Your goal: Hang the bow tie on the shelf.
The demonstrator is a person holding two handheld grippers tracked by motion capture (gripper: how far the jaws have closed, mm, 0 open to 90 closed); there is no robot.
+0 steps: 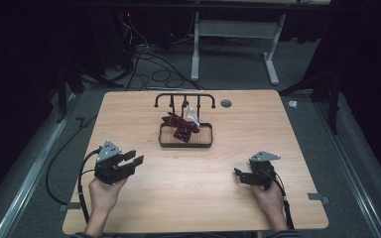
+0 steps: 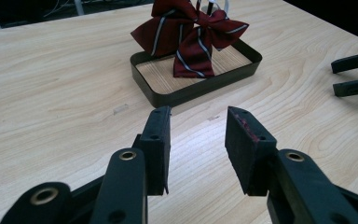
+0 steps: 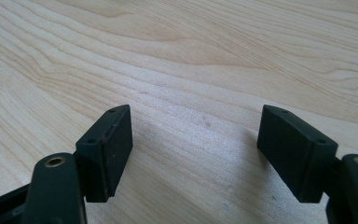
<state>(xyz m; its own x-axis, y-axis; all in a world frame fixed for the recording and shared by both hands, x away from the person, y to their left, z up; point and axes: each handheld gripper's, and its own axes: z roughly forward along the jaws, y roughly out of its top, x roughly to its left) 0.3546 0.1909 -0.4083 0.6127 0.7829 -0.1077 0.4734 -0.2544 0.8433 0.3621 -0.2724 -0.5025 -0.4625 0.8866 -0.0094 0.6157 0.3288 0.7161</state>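
A dark red bow tie with pale stripes (image 1: 180,126) (image 2: 191,32) lies partly in a shallow black-rimmed wooden tray (image 1: 186,145) (image 2: 200,88) at the table's middle. It leans against a black rack (image 1: 184,96) behind the tray. My left gripper (image 1: 135,158) (image 2: 198,116) rests at the front left and points toward the tray. Its jaws stand apart with only bare table between them. At the front right, my right gripper (image 1: 237,175) (image 3: 196,114) lies low on the wood, jaws wide apart and holding nothing. Its black fingers (image 2: 354,74) show at the right edge of the left gripper view.
A small white object (image 1: 192,116) hangs or stands by the rack behind the bow tie. A round grommet hole (image 1: 225,103) sits in the table's far side. Cables (image 1: 82,183) trail from both grippers over the front edge. Dark floor with cords lies beyond the table.
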